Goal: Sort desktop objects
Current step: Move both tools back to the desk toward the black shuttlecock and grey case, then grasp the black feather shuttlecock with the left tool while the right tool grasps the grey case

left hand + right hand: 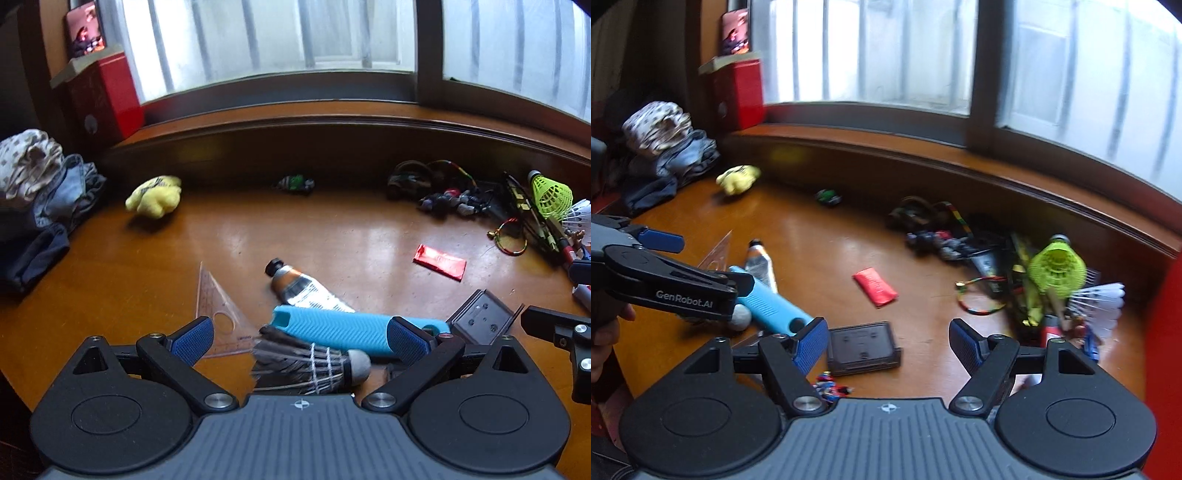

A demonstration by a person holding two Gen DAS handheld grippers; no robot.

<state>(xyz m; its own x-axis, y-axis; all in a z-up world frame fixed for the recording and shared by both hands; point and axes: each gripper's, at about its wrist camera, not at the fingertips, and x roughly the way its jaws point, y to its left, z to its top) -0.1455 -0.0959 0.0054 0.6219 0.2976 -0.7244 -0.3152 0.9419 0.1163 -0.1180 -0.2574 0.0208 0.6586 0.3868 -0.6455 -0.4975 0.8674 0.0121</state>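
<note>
**Both grippers low over a cluttered table, nothing held**

The wooden table [229,236] carries clothes at its left edge and a tangle of trinkets and shuttlecocks at its right edge. Near the front edge, the blue ridged grip [332,330] lies against the paint tube [306,291], the clear set square [218,314] and the dark feathered shuttlecock [314,363]. The left gripper [301,339] hangs there with jaws wide and empty; closing could catch two things together or crush feathers. The right gripper [888,343], jaws wide and empty, sits above the black tray [862,347]; the two grippers are close and could collide.
</note>
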